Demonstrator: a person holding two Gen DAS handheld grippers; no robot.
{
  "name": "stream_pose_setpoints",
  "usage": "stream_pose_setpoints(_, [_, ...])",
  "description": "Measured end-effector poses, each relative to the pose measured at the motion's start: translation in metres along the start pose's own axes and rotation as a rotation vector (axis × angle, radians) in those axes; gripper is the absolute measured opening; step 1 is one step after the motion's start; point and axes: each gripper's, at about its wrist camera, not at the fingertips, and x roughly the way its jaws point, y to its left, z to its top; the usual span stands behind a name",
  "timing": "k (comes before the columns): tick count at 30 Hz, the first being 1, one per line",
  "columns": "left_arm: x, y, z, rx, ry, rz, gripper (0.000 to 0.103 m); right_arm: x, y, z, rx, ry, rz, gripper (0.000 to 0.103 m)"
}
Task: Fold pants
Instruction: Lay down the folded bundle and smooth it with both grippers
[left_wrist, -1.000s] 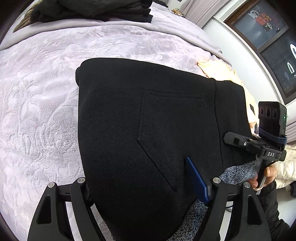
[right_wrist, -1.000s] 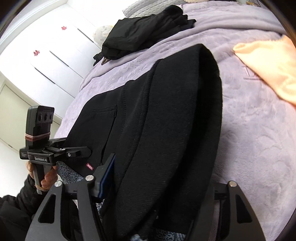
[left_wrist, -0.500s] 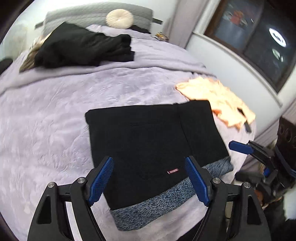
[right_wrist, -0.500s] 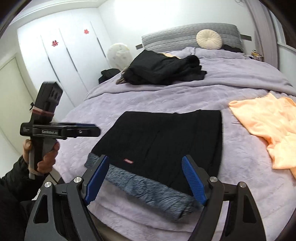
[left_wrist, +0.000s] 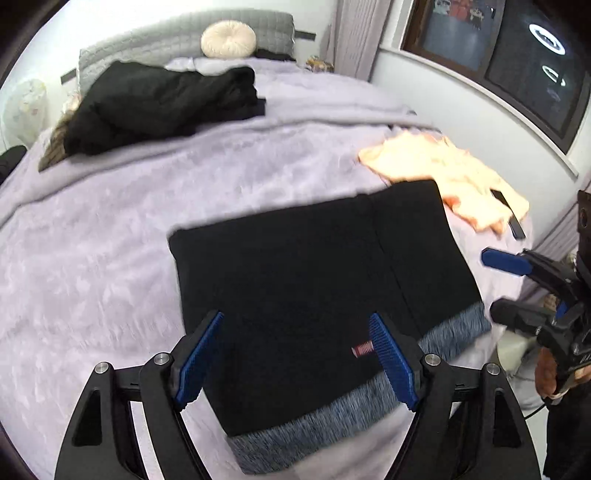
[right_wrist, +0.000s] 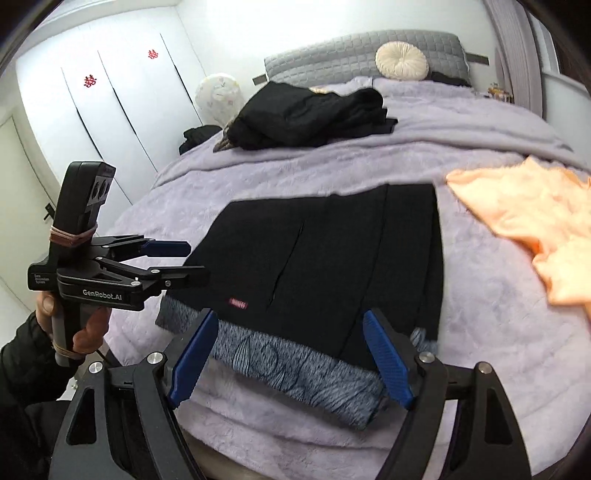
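Pants (left_wrist: 317, 280) lie folded flat near the bed's (left_wrist: 110, 258) front edge, seemingly neat despite blur, so I hold my left gripper (left_wrist: 295, 354) and right gripper (right_wrist: 291, 358) above them, both spread wide and empty.

The red label (left_wrist: 363, 348) on the folded pants (left_wrist: 314, 295) is too small and blurred to read. The right gripper (left_wrist: 495, 288) is cut off by the picture's right edge, its holder mostly hidden.
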Motion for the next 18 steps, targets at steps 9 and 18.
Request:
stream_pose_setpoints(9, [0.071, 0.012, 0.048, -0.048, 0.13, 0.09, 0.081, 0.074, -0.035, 0.074, 0.058, 0.097, -0.043, 0.085])
stream_pose_setpoints(18, [0.107, 0.01, 0.044, -0.066, 0.175, 0.065, 0.095, 0.118, -0.069, 0.06, 0.163, 0.233, -0.044, 0.085])
